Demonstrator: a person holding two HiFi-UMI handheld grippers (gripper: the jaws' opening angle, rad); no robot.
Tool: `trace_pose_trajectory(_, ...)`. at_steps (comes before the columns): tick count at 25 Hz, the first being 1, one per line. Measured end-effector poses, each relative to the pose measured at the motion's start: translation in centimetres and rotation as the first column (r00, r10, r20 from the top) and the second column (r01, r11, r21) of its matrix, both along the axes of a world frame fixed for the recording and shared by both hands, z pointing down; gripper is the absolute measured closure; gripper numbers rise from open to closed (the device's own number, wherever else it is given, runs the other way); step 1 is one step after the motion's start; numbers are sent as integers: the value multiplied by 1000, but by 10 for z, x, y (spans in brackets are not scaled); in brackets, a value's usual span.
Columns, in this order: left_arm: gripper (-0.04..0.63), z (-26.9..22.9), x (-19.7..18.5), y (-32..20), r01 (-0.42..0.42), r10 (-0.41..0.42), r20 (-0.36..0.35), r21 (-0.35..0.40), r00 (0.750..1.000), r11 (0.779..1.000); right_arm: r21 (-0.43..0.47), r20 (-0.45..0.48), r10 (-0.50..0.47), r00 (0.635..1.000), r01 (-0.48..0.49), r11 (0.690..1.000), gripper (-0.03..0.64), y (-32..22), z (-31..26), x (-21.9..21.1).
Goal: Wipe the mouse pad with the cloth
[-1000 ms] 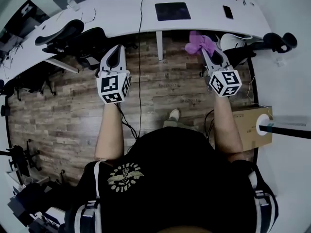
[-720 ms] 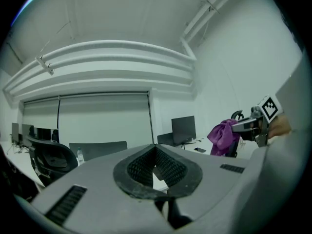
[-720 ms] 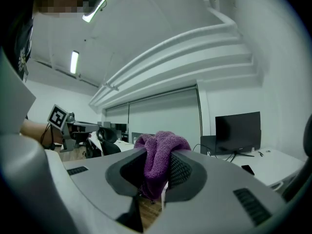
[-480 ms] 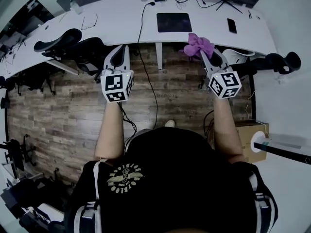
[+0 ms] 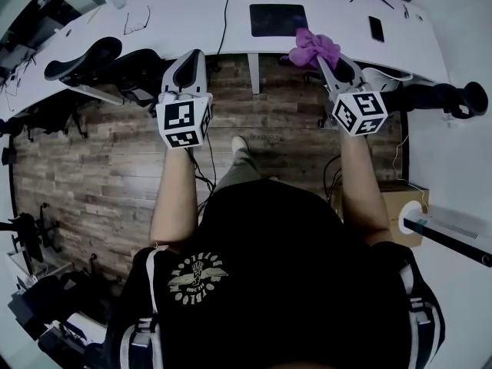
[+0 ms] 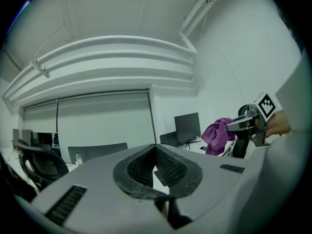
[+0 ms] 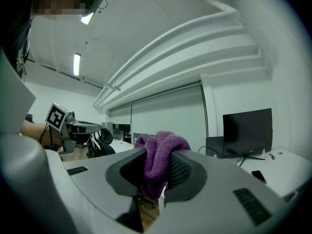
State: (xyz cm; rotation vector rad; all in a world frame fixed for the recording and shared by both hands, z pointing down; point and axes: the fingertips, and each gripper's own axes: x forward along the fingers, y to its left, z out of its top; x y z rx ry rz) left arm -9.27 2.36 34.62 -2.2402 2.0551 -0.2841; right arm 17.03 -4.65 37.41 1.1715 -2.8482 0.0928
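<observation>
the right gripper (image 7: pixel 155 173) is clamped tight on the purple cloth (image 7: pixel 159 156), which bunches up out of its jaws. in the head view the cloth shows over the near edge of the white desk (image 5: pixel 184 18), just beside the right front corner of the dark mouse pad (image 5: pixel 277 19), which lies flat on the desk with a phone (image 5: pixel 376 28) to its right. the left gripper (image 6: pixel 156 165) has its jaws closed together on nothing and is held over the wood floor (image 5: pixel 108 167), near a black chair (image 5: pixel 88 54) and well apart from the pad.

Purple cloth (image 5: pixel 314 46), black mouse pad (image 5: pixel 277 19), white desk (image 5: pixel 184 18) (brown plank floor (image 5: pixel 100 175))
</observation>
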Motion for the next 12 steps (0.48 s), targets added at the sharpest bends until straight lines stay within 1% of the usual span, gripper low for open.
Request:
trace_pose_trajectory(5, 594, 6, -14, -36, -4, 4, -26, -4, 1000, 1000, -3, -15, 7, 1000, -7, 1000, 537, -23, 5, -14)
trace_pose_trajectory(7, 594, 3, -13, -53, -20, 20, -32, 2, 999, 1000, -1, -22, 12, 1000, -12, 1000, 537, -36, 6, -15)
trace_pose_trajectory(9, 594, 0, -13, -71, -42, 42, -28, 8, 999, 999, -1, -20, 26, 999, -26, 1000, 537, -52, 5, -16)
trace_pose_trajectory(12, 594, 4, -16, -97, -69, 69, -18, -1, 997, 998, -6, -20, 45, 999, -45, 999, 537, -74, 6, -23)
